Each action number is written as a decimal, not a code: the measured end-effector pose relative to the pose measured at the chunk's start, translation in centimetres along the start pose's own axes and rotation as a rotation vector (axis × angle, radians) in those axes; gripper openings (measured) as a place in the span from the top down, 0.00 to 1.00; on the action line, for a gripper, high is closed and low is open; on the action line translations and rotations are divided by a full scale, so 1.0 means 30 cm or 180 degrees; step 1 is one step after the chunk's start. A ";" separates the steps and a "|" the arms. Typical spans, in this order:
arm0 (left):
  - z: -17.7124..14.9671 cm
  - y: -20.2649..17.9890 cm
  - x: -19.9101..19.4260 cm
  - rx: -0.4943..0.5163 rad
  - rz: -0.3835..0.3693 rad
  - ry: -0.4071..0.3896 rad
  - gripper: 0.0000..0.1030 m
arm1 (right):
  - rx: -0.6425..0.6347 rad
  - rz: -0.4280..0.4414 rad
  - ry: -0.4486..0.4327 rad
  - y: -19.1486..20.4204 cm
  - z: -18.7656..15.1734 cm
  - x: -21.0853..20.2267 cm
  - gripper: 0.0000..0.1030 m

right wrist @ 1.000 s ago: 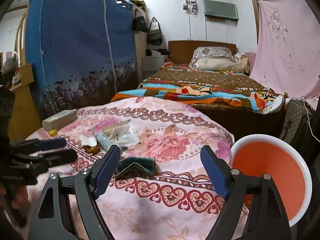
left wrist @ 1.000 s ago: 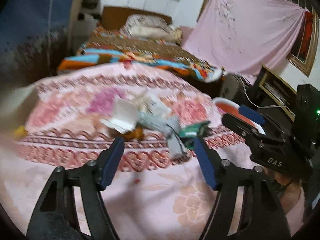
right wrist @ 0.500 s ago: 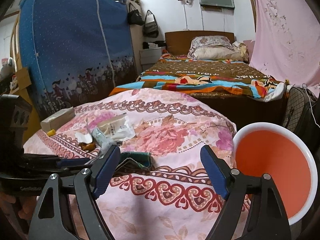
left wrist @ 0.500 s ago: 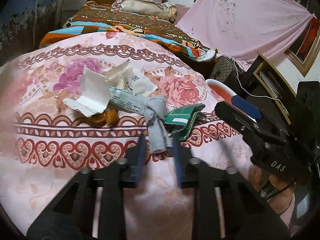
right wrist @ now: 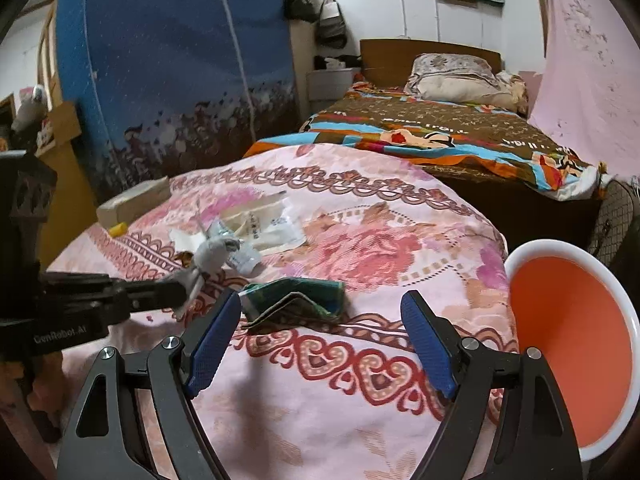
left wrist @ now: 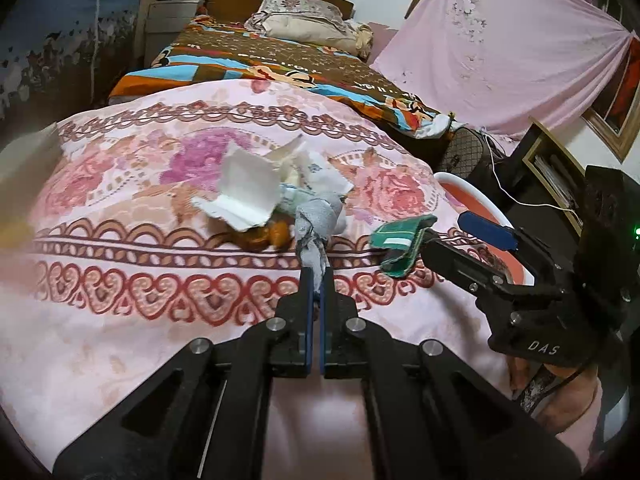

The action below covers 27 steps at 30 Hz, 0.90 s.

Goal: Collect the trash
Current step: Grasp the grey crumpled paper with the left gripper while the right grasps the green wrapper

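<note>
Left jaws pinching one grey wrapper (left wrist: 314, 236)

The left gripper (left wrist: 316, 280) has closed from wide open; its jaws now pinch the grey crumpled wrapper (left wrist: 316, 226). It has also drawn nearer the trash.

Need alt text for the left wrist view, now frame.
The left gripper is shut on a twisted grey wrapper at the edge of a trash pile on a pink floral blanket. White paper lies behind it, a green packet to its right. The open right gripper hovers near that packet, an orange bowl beyond.
</note>
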<state>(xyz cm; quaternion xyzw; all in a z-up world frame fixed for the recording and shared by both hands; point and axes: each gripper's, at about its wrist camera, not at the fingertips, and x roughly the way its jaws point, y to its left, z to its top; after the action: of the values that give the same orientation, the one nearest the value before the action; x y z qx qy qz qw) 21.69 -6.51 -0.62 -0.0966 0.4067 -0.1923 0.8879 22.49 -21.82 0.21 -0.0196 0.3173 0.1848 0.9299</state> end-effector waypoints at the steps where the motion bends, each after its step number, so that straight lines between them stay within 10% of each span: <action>1: -0.003 0.003 -0.004 -0.0011 0.0005 -0.0004 1.00 | -0.0020 0.0000 0.0011 0.007 0.000 0.003 0.20; 27: -0.013 -0.060 -0.037 0.0181 0.0101 -0.0153 1.00 | -0.0044 0.0187 0.0200 0.031 0.008 0.060 0.53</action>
<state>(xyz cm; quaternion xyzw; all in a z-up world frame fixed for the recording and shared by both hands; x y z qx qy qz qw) 20.28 -7.69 0.48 -0.0695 0.3811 -0.1873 0.9027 23.60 -20.32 -0.61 -0.0225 0.3455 0.2134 0.9135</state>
